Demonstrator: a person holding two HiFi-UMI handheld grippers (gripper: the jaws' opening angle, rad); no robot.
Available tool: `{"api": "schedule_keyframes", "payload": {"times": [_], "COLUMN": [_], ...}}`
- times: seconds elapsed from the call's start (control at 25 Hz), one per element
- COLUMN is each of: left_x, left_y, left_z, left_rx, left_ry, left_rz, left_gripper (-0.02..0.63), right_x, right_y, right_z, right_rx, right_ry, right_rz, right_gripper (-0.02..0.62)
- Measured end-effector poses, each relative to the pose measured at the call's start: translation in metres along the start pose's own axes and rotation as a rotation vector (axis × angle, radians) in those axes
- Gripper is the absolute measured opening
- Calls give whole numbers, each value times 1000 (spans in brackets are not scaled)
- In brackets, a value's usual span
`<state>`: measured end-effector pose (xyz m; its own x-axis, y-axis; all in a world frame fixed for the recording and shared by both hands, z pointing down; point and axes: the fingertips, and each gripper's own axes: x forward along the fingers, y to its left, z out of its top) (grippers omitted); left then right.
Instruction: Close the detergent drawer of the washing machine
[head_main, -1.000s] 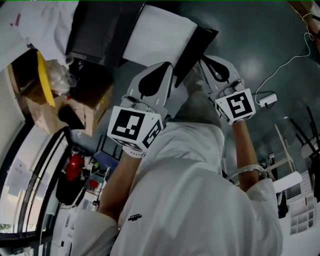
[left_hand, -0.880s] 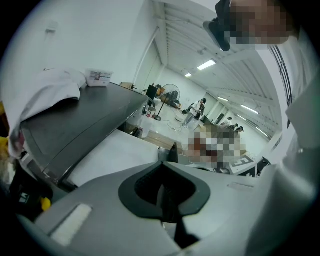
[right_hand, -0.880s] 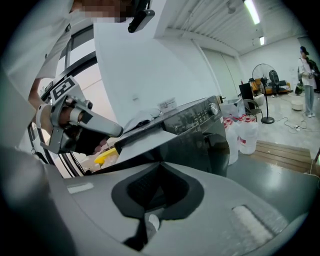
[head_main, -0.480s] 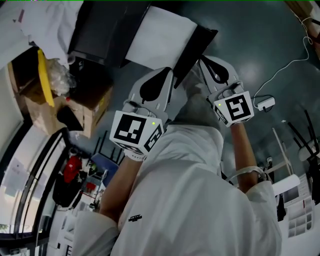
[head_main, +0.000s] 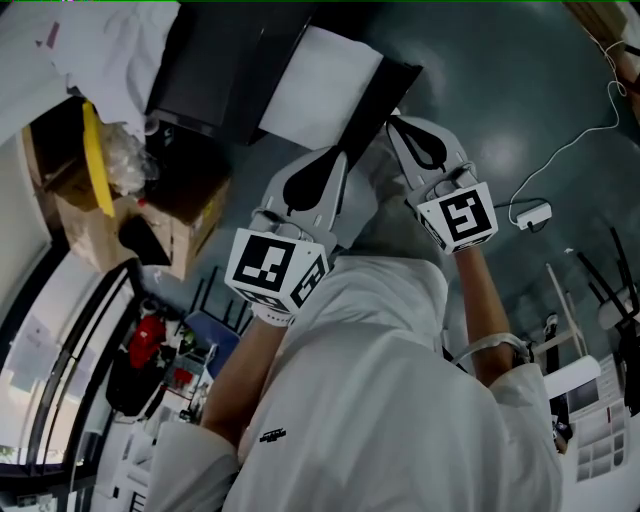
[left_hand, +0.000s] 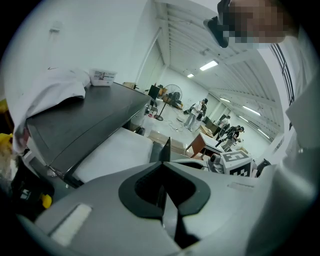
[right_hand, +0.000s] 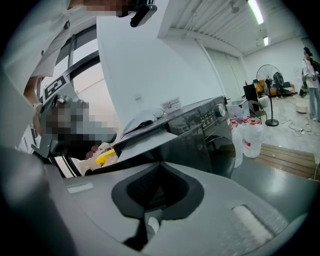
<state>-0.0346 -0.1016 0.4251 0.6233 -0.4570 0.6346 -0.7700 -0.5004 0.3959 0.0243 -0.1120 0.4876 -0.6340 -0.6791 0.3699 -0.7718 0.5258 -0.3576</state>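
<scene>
**Grippers: 2.**
- Left gripper (head_main: 337, 155): white shell with one black-and-white marker cube (head_main: 275, 268). In the left gripper view (left_hand: 162, 165) the jaws are closed tip to tip, with nothing between them.
- Right gripper (head_main: 396, 122): same make, with one marker cube (head_main: 460, 215). In the right gripper view (right_hand: 160, 164) the jaws are likewise pressed together and empty.
- The two grippers are held side by side, near each other and not touching. Both point toward the machine and are clear of it.

**Dark front-loading washing machine: 1** (right_hand: 200, 135).
- It stands ahead of both grippers, with its control strip above the round door.
- The top is dark (left_hand: 85, 125), with a white panel (head_main: 320, 85) adjoining it.
- The detergent drawer cannot be told apart from the glossy front, so its position is unclear.

**On the machine top:**
- Crumpled white cloth: 1 (left_hand: 50, 90).
- Small white card: 1 (left_hand: 102, 76).

**Beside the machine:**
- Open brown cardboard box: 1 (head_main: 190, 225), with a yellow strip (head_main: 97, 160) and clear plastic wrap over it.
- Clear plastic bottles: at least 2 (right_hand: 250, 137), on the floor near the door.

**On the grey floor** (head_main: 520, 60):
- White cable: 1 (head_main: 570, 130).
- White adapter block: 1 (head_main: 530, 213).

**Background:**
- Black pedestal fan: 1 (right_hand: 270, 80).
- One person at the far edge (right_hand: 312, 80).
- Several distant people in the hall.

**In the way:** the person's white sleeves and shirt (head_main: 390, 380) fill the lower half of the head view.
</scene>
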Motion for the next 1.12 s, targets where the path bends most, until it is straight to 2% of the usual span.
{"api": "schedule_keyframes", "payload": {"times": [1.12], "left_x": [-17], "left_y": [33], "left_z": [1], "left_rx": [-62], "left_ry": [-30], "left_rz": [59], "left_gripper": [15], "right_x": [70], "right_y": [25], "right_z": [24], "right_rx": [-40], "right_ry": [-14], "right_rz": [64], "right_gripper": [0]}}
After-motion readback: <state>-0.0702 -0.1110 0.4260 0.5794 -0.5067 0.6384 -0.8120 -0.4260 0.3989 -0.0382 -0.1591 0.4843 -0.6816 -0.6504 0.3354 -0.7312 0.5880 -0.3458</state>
